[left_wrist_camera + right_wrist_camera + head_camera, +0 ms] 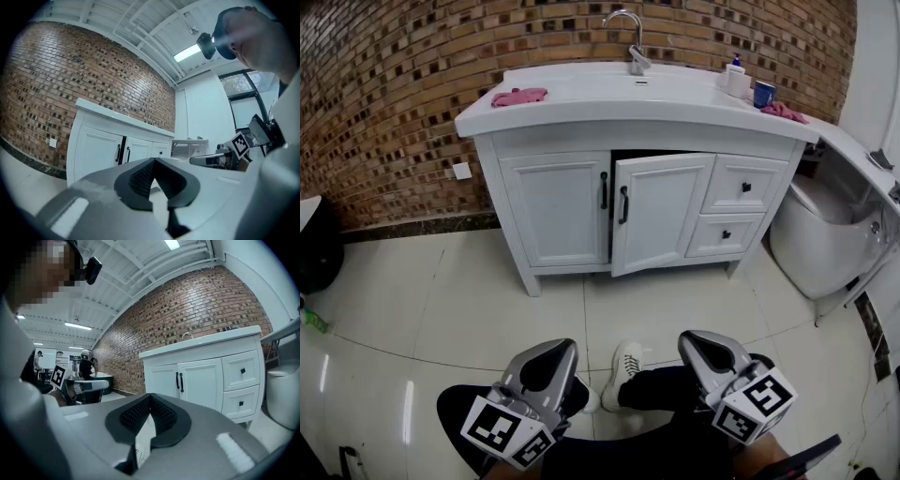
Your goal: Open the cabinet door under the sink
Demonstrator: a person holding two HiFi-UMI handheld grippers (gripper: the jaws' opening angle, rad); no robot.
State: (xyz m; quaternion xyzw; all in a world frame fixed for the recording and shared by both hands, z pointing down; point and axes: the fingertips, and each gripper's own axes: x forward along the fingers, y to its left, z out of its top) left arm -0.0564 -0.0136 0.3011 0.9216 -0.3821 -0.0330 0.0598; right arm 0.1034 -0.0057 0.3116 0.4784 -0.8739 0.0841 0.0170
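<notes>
A white vanity cabinet (558, 208) stands under the sink (619, 89) against the brick wall. Its right door (661, 211) with a black handle (623, 204) hangs slightly ajar, showing a dark gap at its top and left edge. The left door's handle (604, 190) lies flat, that door closed. My left gripper (549, 354) and right gripper (705, 345) are held low over the person's legs, well short of the cabinet. Both are shut with nothing between the jaws. The left gripper (153, 161) faces the doors (101, 150); the right gripper (150, 397) faces the same doors (201, 380).
Two drawers (741, 187) sit right of the doors. A pink cloth (520, 96), a faucet (633, 42), a soap bottle (736, 77) and a blue cup (763, 94) are on the counter. A white toilet (825, 234) stands at the right. A white shoe (624, 366) rests on the glossy tiles.
</notes>
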